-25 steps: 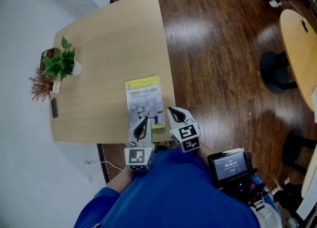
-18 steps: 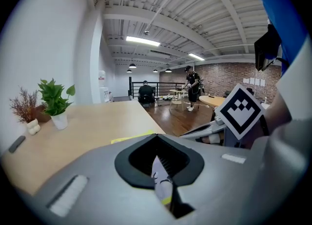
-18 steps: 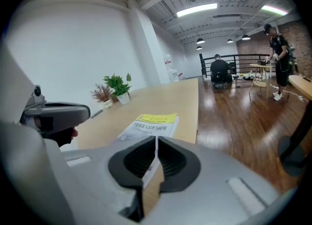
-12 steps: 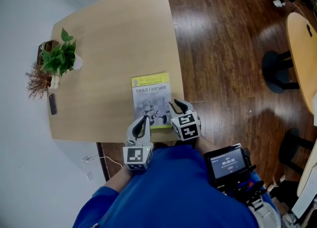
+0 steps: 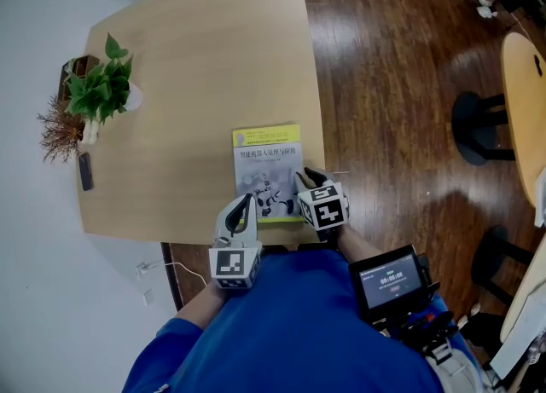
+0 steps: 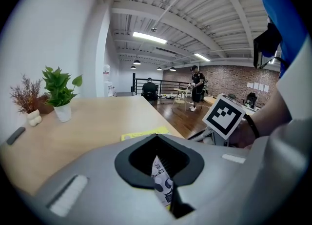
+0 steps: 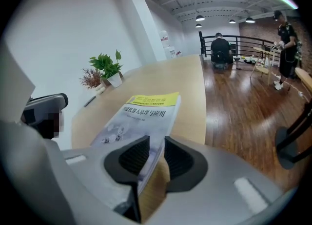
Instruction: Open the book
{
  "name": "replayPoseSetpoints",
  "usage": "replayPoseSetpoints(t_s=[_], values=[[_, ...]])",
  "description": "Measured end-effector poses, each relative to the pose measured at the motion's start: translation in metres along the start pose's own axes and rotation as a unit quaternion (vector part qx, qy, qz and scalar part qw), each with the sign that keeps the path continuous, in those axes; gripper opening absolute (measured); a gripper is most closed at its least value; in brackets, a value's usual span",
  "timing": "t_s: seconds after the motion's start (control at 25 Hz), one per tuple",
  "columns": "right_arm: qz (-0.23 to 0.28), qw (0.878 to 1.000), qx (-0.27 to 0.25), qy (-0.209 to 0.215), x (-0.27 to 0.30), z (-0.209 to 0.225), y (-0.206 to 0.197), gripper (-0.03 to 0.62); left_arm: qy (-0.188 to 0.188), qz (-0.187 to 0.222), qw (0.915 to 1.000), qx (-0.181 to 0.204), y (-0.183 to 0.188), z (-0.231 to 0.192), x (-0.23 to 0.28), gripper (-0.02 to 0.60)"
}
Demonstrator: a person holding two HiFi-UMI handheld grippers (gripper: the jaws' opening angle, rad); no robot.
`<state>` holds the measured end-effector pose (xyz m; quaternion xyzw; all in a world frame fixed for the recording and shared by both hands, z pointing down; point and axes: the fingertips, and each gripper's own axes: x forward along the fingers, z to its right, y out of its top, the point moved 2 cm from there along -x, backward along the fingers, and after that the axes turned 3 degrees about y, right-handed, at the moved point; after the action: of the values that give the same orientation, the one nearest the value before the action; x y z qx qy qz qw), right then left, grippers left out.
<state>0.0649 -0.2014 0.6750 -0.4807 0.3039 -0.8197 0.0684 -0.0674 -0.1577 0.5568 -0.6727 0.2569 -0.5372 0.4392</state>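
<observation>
A closed book [image 5: 266, 170] with a yellow top band and a pale illustrated cover lies flat on the wooden table [image 5: 188, 67], near its front right corner. My right gripper [image 5: 314, 182] is at the lower part of the book's right edge. In the right gripper view, the book [image 7: 146, 116] runs up to my right gripper [image 7: 157, 143]. Its jaws stand a narrow gap apart, straddling that edge, with bare table wood under the right jaw. My left gripper [image 5: 242, 205] hovers at the book's lower left corner with its tips together. The book cover [image 6: 161, 180] shows through the hollow behind the tips of my left gripper [image 6: 156, 137].
A green potted plant [image 5: 104, 93], a dried plant [image 5: 60, 134] and a dark slim device [image 5: 84, 171] sit at the table's left side. The table's right edge drops to dark wood floor [image 5: 384, 84]. A second table [image 5: 525, 76] and chair base [image 5: 478, 127] stand at right.
Both grippers have moved forward to the book. The right one has gone from beside the book's lower right corner to straddling its right edge. The book has stayed flat and closed.
</observation>
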Motion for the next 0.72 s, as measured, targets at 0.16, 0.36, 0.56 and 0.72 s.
replayPoseSetpoints(t_s=[0.16, 0.36, 0.56, 0.72], values=[[-0.015, 1.000, 0.000, -0.002, 0.0064, -0.0005, -0.0016, 0.087, 0.006, -0.001, 1.0000, 0.000, 0.0055, -0.0049, 0.0009, 0.008], [-0.023, 1.000, 0.003, -0.003, 0.0079, 0.0009, -0.0033, 0.089, 0.006, -0.001, 1.0000, -0.004, 0.0015, -0.0070, 0.0005, 0.008], [-0.023, 1.000, 0.007, -0.001, 0.0072, 0.0003, -0.0023, 0.087, 0.004, 0.000, 1.0000, -0.003, 0.0029, -0.0076, 0.0019, 0.008], [-0.012, 1.000, 0.002, -0.001, 0.0014, -0.0028, 0.0026, 0.087, 0.000, 0.000, 1.0000, -0.005, -0.0013, -0.0065, 0.0027, 0.008]])
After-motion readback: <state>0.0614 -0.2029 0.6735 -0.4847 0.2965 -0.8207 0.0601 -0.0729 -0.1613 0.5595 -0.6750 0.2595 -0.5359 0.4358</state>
